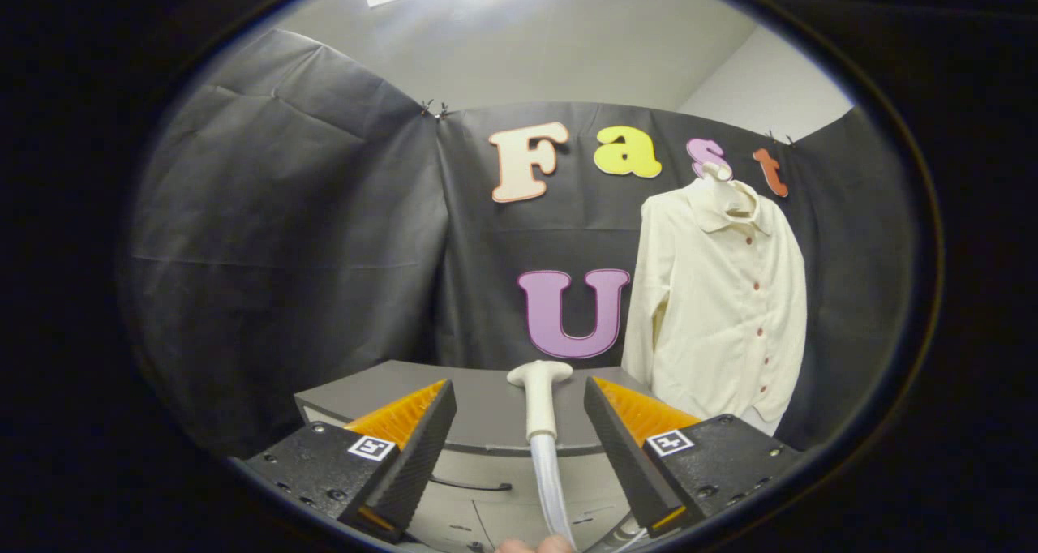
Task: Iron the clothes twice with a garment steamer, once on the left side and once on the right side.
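A cream long-sleeved shirt [718, 293] with dark buttons hangs on a hanger against the booth wall, beyond my fingers and to the right. A white garment steamer head [540, 397] with its pale hose [550, 480] stands upright between my fingers, over the grey cabinet's front edge. My gripper [519, 395] is open; both fingers stand apart from the steamer handle, with gaps on either side. Fingertips of a person [535, 546] show low down at the hose.
A grey cabinet [486, 411] with a flat top and a drawer front stands just ahead, below the fingers. Black cloth walls close in the booth behind and to the left. The shirt hangs past the cabinet's right end.
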Action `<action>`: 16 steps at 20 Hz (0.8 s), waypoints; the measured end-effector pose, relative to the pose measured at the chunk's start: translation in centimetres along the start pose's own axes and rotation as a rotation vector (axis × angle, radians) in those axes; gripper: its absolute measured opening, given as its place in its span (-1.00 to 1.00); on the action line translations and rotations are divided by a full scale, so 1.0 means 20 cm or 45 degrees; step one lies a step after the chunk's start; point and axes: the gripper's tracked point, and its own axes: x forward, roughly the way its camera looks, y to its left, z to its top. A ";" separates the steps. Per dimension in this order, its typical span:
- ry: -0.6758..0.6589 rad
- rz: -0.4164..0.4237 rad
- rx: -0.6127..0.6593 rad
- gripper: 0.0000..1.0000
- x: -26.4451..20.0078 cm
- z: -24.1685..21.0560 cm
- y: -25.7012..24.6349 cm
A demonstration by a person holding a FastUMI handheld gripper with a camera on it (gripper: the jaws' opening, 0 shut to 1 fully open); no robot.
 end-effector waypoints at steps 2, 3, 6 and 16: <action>-0.007 -0.016 -0.014 0.93 0.07 0.00 -0.02; -0.008 -0.029 -0.018 0.93 0.10 0.00 -0.03; 0.012 -0.035 -0.013 0.93 0.17 -0.04 -0.02; 0.031 0.000 -0.026 0.93 0.33 -0.09 0.04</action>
